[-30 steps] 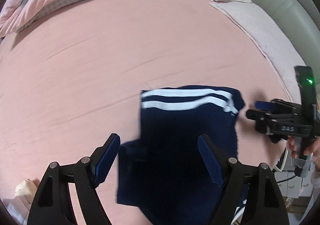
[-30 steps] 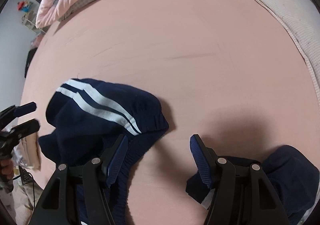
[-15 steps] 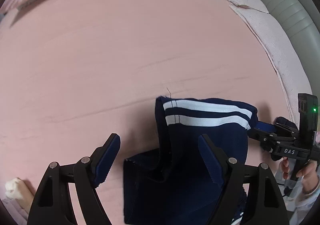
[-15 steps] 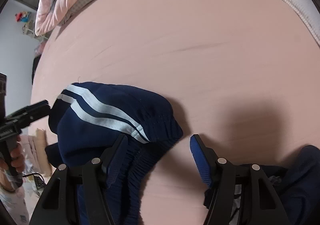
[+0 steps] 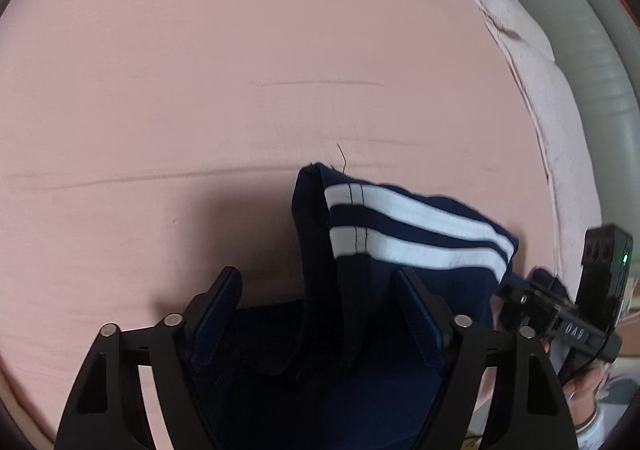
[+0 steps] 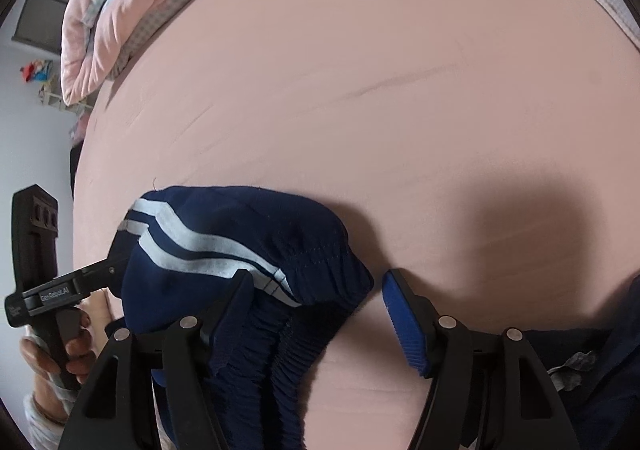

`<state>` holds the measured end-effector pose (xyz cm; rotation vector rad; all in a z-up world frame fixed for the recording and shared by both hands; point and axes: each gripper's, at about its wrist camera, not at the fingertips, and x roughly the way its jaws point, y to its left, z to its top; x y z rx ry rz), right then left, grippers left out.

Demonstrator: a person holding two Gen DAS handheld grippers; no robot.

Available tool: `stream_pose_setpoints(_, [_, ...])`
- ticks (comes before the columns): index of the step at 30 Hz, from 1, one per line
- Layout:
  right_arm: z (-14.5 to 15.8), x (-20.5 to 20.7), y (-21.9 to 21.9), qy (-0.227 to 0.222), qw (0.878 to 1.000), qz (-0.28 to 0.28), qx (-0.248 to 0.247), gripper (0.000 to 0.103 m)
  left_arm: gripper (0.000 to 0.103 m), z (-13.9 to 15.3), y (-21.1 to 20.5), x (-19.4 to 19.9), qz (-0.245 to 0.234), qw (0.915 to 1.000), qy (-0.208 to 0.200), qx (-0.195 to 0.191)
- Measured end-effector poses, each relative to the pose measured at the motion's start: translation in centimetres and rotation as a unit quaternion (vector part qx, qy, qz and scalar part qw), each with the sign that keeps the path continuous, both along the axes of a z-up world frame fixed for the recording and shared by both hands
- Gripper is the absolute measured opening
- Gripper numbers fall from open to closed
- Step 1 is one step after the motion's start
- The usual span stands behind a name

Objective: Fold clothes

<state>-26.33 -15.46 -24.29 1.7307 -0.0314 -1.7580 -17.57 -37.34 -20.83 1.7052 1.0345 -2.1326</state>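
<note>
Navy shorts (image 5: 400,290) with two white side stripes lie bunched on the pink bed sheet (image 5: 200,90). My left gripper (image 5: 320,314) points down over them, its jaws closing, with a raised fold of navy cloth between the fingers; the pads do not press on it. In the right wrist view the shorts (image 6: 240,234) show their gathered waistband, which lies between the fingers of my right gripper (image 6: 320,310), close to the left finger (image 6: 236,302). Those jaws are opening and stand apart from the cloth on the right side.
A second dark navy garment (image 6: 600,370) lies at the right edge. A rolled pink duvet (image 6: 120,10) sits at the far end of the bed. A pale blanket (image 5: 540,90) and grey padded headboard (image 5: 600,90) border the sheet. A hand (image 6: 72,350) holds the other gripper.
Both grippers have sunk closer to the shorts, which now fill more of each view. The left gripper has rolled and its fingers now straddle a raised fold.
</note>
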Motion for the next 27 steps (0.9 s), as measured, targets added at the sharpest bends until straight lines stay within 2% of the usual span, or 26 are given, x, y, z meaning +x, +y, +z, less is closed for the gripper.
stream_pose_setpoints(4, [-0.6,-0.1,0.0,0.001,1.0,-0.006,-0.007,0.067,0.047,-0.6,-0.1,0.1,0.014,0.9997,0.01,0.02])
stream_pose_setpoints(7, [-0.9,0.0,-0.3,0.006,1.0,-0.009,-0.014,0.067,0.033,-1.1,0.1,0.2,0.02,0.999,0.014,0.036])
stream_pose_setpoints(12, [-0.7,0.2,-1.2,0.018,1.0,0.0,-0.023,0.066,0.024,-0.3,0.1,0.5,0.028,0.9988,0.036,0.019])
stream_pose_setpoints(14, [-0.9,0.2,-1.4,0.027,0.999,0.01,-0.021,0.063,0.023,0.0,0.1,0.7,0.028,0.9985,0.046,0.008])
stream_pose_setpoints(17, [0.4,0.4,-0.3,0.045,0.998,0.028,-0.019,0.047,0.018,0.1,0.3,1.4,0.03,0.9974,0.065,-0.007])
stream_pose_setpoints(19, [0.6,0.7,-0.7,0.058,0.997,0.046,-0.012,0.027,0.016,0.7,0.0,1.6,0.035,0.9966,0.074,-0.007])
stream_pose_setpoints(20, [1.0,0.8,-0.8,0.067,0.996,0.053,-0.007,0.024,0.016,0.6,-0.1,1.8,0.037,0.9959,0.082,-0.005])
stream_pose_setpoints(21, [1.3,1.0,-1.0,0.076,0.995,0.059,-0.001,0.015,0.015,0.4,-0.3,2.1,0.04,0.9951,0.09,-0.002])
stream_pose_setpoints(25, [2.9,1.2,-2.2,0.112,0.991,0.069,0.005,0.013,0.011,0.8,-0.9,2.7,0.045,0.9928,0.11,0.011])
stream_pose_setpoints(27, [3.7,1.3,-2.6,0.136,0.988,0.076,0.009,0.013,0.01,1.3,-0.7,2.8,0.04,0.9917,0.122,0.005])
